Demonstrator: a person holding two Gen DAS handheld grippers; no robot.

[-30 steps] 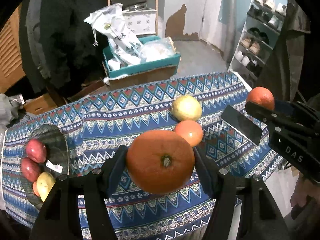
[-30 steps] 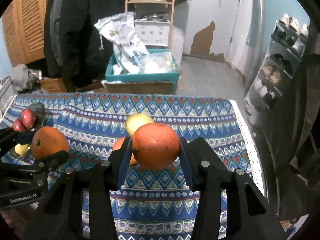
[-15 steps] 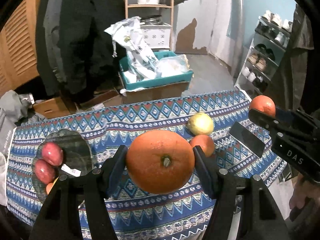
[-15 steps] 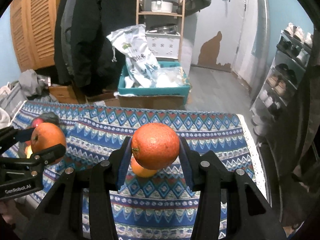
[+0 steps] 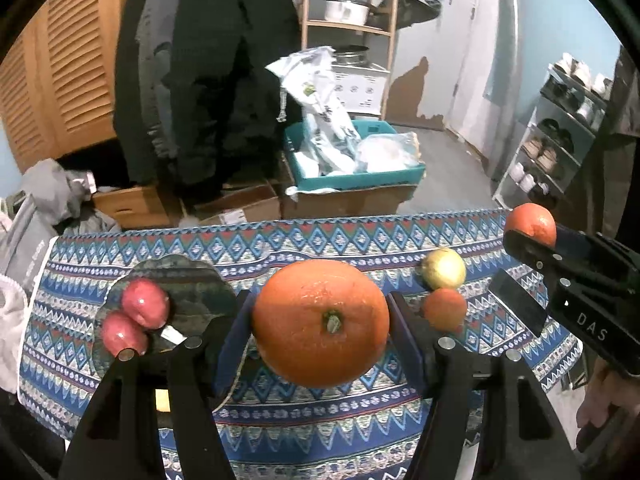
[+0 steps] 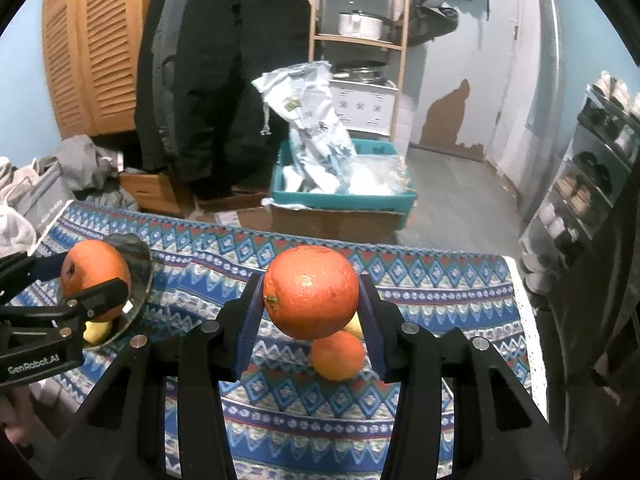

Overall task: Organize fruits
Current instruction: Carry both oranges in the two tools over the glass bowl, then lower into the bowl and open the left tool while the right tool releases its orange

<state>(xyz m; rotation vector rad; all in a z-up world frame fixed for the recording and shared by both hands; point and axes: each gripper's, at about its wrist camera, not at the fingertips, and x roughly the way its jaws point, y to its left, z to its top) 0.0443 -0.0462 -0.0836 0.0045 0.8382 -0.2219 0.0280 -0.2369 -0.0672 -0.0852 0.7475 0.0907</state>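
Observation:
My left gripper is shut on a large orange and holds it above the patterned tablecloth, just right of a dark glass plate. The plate holds two red apples and a yellow fruit. My right gripper is shut on a second orange, also raised; it shows at the right edge of the left wrist view. On the cloth lie a yellow-green apple and a small orange, touching each other.
The table's far edge faces a teal box of bags on cardboard boxes. A shoe rack stands at the right. Grey clothes lie beyond the left end. The cloth's right edge drops off.
Both grippers, each still holding its orange, have pulled back and up from the table. The left view has swung left, so the plate now sits closer to the held orange.

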